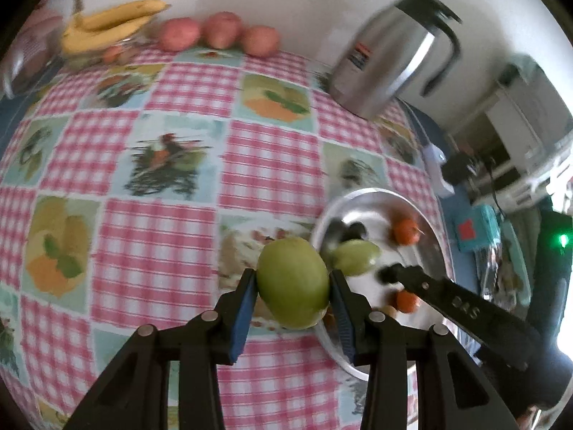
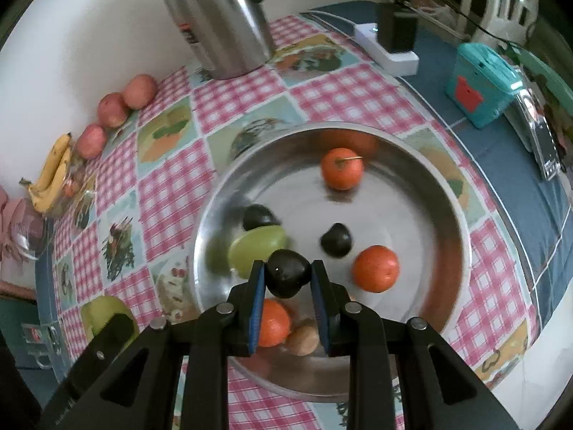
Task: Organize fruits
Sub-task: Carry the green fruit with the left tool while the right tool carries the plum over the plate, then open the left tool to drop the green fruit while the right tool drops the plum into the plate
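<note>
My left gripper [image 1: 293,288] is shut on a green apple [image 1: 293,283] and holds it above the tablecloth, just left of the steel bowl [image 1: 435,236]. My right gripper [image 2: 288,279] is shut on a dark plum [image 2: 288,277] over the bowl [image 2: 454,215]. In the bowl lie a green apple [image 2: 259,249], two more dark plums [image 2: 336,240], three orange fruits [image 2: 342,168] and a small brown fruit [image 2: 304,340]. The left gripper's apple also shows at the lower left of the right wrist view [image 2: 102,313].
Bananas [image 1: 107,27] lie on a glass dish and three red apples [image 1: 218,30] sit along the back wall. A steel thermos jug [image 1: 390,57] stands at the back right. A power strip [image 2: 388,50] and a teal box [image 2: 481,84] lie right of the bowl.
</note>
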